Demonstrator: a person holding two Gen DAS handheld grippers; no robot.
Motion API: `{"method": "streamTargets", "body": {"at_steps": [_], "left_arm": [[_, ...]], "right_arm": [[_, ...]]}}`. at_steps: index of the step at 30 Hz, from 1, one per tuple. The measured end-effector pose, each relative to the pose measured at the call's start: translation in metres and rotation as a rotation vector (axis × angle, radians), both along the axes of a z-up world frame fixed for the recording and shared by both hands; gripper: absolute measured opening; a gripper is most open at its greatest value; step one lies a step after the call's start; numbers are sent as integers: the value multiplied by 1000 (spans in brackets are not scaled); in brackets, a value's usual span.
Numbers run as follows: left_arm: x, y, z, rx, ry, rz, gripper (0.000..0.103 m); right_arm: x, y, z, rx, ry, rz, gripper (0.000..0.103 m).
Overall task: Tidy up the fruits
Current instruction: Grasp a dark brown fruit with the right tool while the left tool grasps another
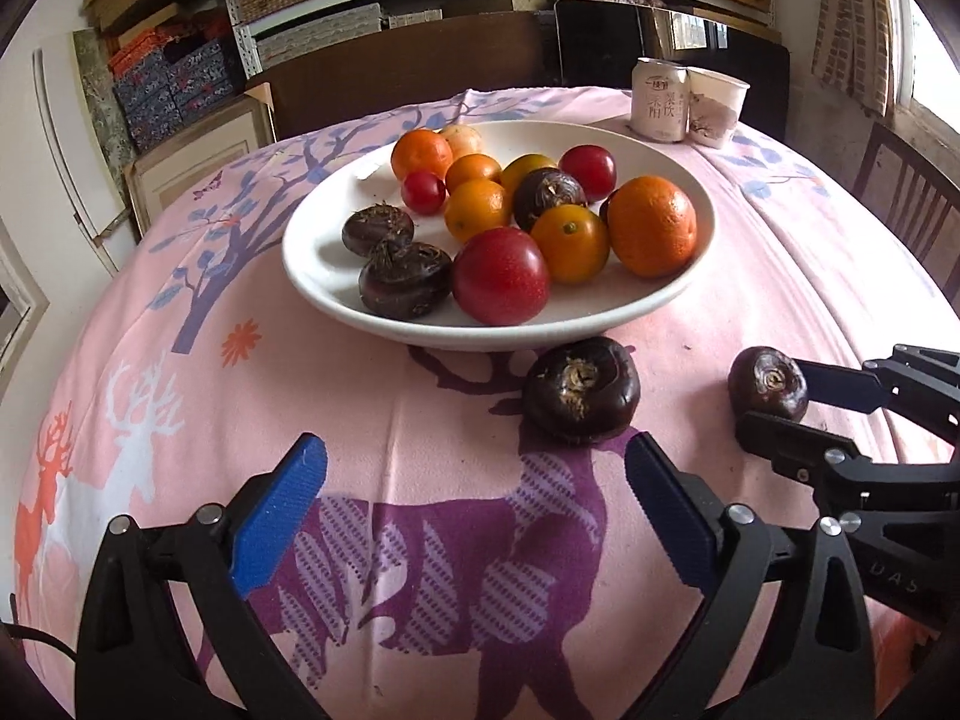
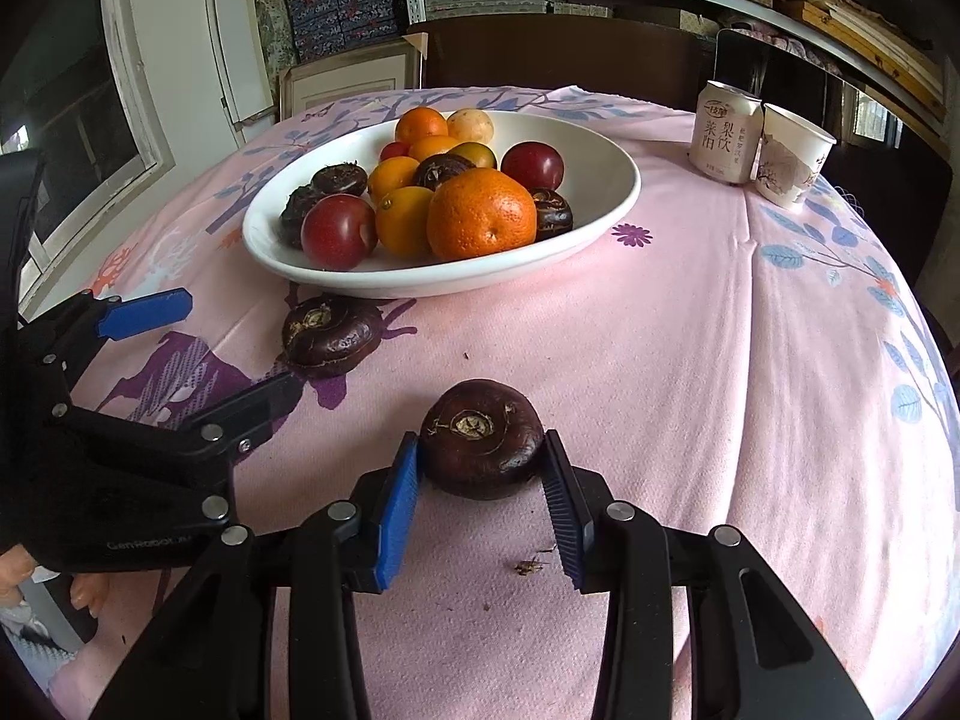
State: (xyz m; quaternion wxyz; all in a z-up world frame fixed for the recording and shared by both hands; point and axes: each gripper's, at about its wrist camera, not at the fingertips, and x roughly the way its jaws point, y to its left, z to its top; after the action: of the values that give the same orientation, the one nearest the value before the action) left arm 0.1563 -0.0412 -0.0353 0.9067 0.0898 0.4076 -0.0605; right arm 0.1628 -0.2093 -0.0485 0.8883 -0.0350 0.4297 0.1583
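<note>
Fingers (image 2: pixel 401 483) round chestnut (image 2: pixel 480 438), another (image 2: pixel 332 335) nearby.

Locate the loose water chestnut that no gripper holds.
The free water chestnut lies on the tablecloth just before the bowl's near rim, ahead of the open left gripper.

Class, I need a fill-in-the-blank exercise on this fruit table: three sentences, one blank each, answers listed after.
1. The right gripper is shut on a dark water chestnut that sits on the ____.
2. The left gripper is ____, with nothing between its fingers.
3. A second loose chestnut lies on the cloth just in front of the white ____.

Missing words: tablecloth; open; bowl
</note>
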Motion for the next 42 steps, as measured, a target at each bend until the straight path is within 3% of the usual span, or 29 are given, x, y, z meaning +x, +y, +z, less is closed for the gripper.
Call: {"method": "streamTargets", "body": {"at_steps": [5, 11, 13, 14, 19, 22, 26, 31, 38, 42], "left_arm": [[13, 5, -7, -74, 66, 15, 98], [27, -18, -6, -50, 49, 4, 98], [32, -23, -8, -67, 68, -4, 91], [33, -24, -8, -72, 75, -7, 83], [33, -20, -8, -94, 70, 4, 76], [33, -18, -6, -112, 63, -3, 67], [27, -26, -5, -98, 56, -58, 46], [11, -18, -5, -97, 56, -89, 44], [-12, 19, -4, -146, 64, -48, 44], [-22, 30, 5, -144, 14, -20, 44]], "right_arm": [[-1, -5, 0, -23, -1, -13, 41], [2, -22, 0, -19, 5, -50, 41], [2, -20, -1, -29, 0, -49, 41], [2, -19, -1, -38, -3, -48, 41], [1, -17, -2, -51, -11, -49, 42], [1, -16, -2, -58, -14, -50, 42], [2, -16, -2, -58, -14, -50, 42], [2, -16, -2, -59, -14, -50, 42], [1, -16, -2, -56, -15, -51, 41], [0, -17, 2, -36, -23, -56, 41]]}}
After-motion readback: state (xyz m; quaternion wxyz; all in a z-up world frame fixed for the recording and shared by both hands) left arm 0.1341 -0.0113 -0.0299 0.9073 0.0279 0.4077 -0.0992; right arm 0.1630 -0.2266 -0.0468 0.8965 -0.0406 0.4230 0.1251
